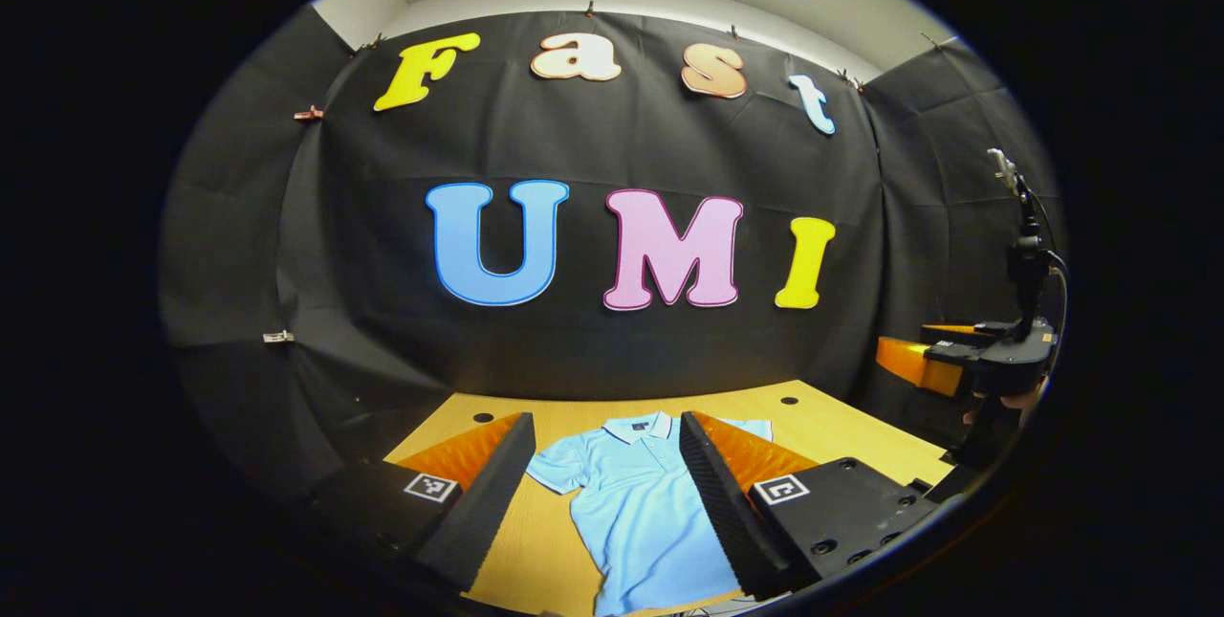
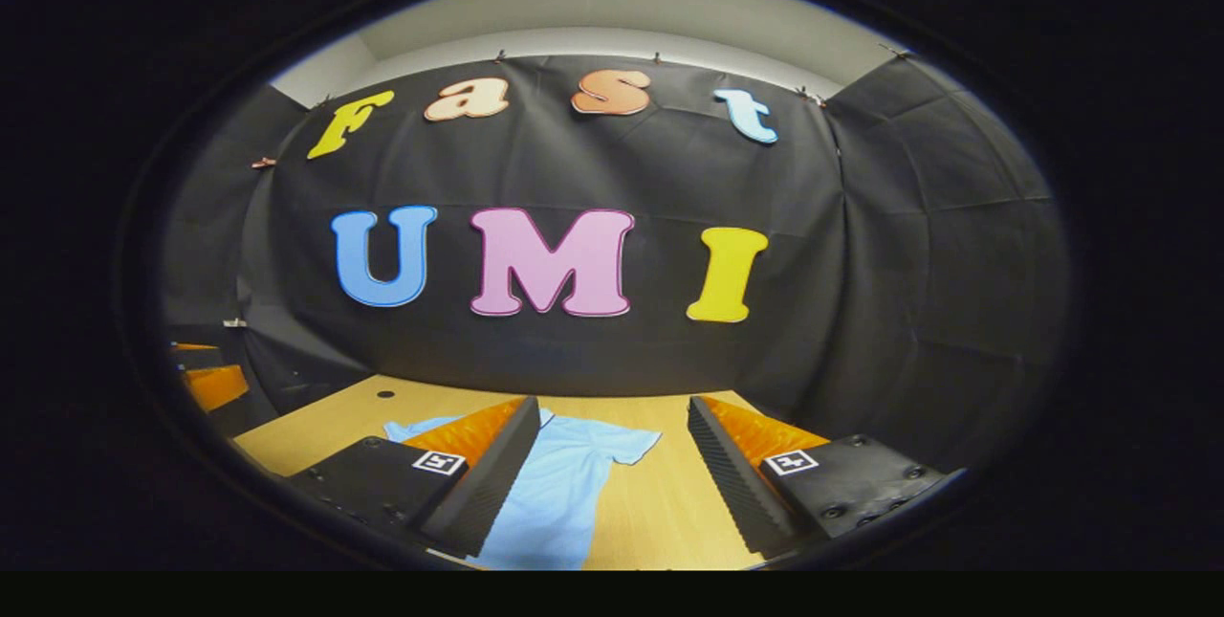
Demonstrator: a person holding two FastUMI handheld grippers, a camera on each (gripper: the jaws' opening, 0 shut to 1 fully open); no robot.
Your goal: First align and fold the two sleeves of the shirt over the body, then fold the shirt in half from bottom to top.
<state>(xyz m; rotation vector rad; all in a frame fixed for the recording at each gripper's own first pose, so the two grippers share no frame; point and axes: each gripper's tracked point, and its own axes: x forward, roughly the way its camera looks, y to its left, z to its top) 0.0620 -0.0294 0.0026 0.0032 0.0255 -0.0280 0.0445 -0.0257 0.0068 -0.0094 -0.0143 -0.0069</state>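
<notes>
A light blue shirt (image 1: 636, 512) lay flat on the wooden table (image 1: 841, 430) before black cloth walls. The left gripper (image 1: 607, 493) and right gripper (image 2: 612, 473) were both spread wide, holding nothing.

The light blue short-sleeved polo shirt (image 1: 641, 502) is one plain colour, with a white edge line along its collar. It lies on a pale yellow-tan wooden table (image 1: 841, 430) showing faint grain and small dark round holes beyond the shirt. Behind the table hangs the plain black cloth wall (image 1: 612, 139); above that cloth runs a strip of white wall (image 1: 669, 0). In the right gripper view the shirt (image 2: 555, 493) reads the same even blue.
</notes>
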